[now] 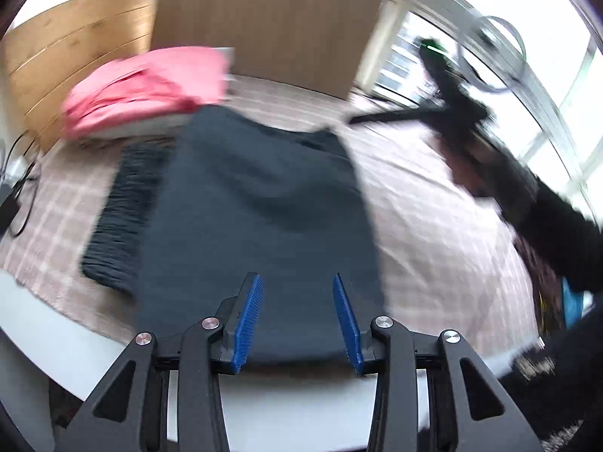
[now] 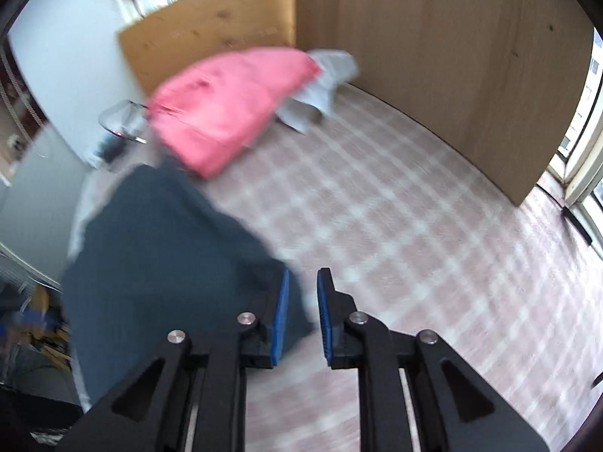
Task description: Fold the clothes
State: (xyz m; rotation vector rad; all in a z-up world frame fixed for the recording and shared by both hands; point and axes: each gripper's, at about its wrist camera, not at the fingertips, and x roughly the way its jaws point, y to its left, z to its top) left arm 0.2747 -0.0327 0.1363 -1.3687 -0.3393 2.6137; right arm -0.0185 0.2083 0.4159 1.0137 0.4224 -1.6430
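Left gripper (image 1: 297,316), jaws spread, above dark garment (image 1: 256,203). Right gripper (image 2: 303,309), released, empty; pink garment (image 2: 230,105) at 11 o'clock.

Each black claw (image 1: 297,320) (image 2: 303,316) has blue ribbed pads and silver screws.

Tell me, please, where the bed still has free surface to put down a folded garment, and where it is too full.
Free: the checked bedcover between the dark garment and the wooden panel, ahead of the right gripper. Crowded: the far corner, where the pink garment and a white cloth lie, and under the left gripper.
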